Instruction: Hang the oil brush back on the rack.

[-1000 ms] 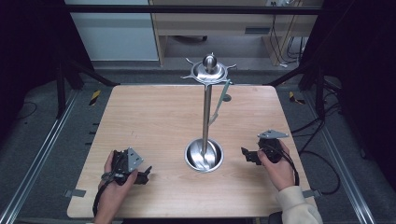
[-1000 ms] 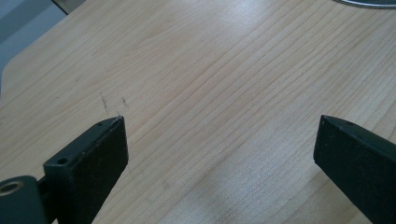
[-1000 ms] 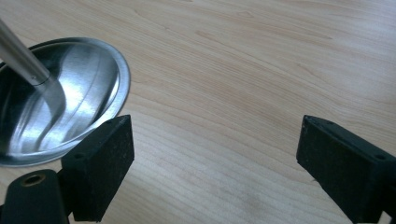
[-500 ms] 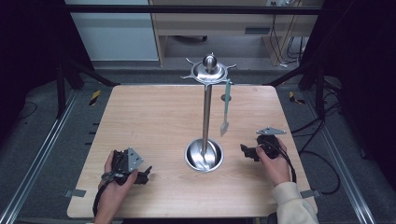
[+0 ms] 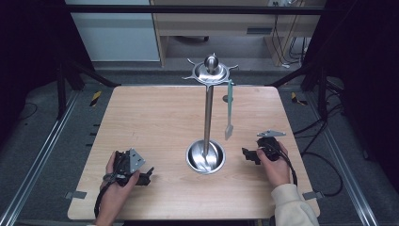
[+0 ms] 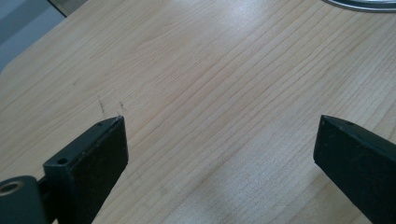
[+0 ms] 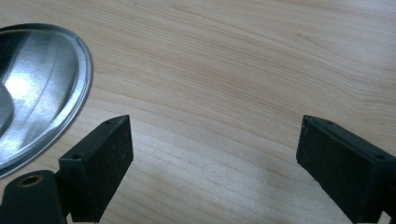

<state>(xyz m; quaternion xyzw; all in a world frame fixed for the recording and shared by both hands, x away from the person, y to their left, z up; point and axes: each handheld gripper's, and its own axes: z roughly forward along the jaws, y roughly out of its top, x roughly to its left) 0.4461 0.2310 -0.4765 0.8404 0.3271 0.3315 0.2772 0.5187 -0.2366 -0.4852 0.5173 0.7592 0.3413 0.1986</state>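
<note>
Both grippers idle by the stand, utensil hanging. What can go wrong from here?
1. The teal-handled utensil hangs freely from one hook of the tall steel stand; a knock could swing it off.
2. The open right gripper sits close to the stand's round base; a careless reach might nudge it.

Hanging spatula (image 5: 229,108) swung from tilted to vertical; right hand-held gripper (image 5: 249,155) edged away from stand base (image 5: 205,157).

Pale wooden table (image 5: 155,122), steel utensil stand (image 5: 206,157) at its middle.
</note>
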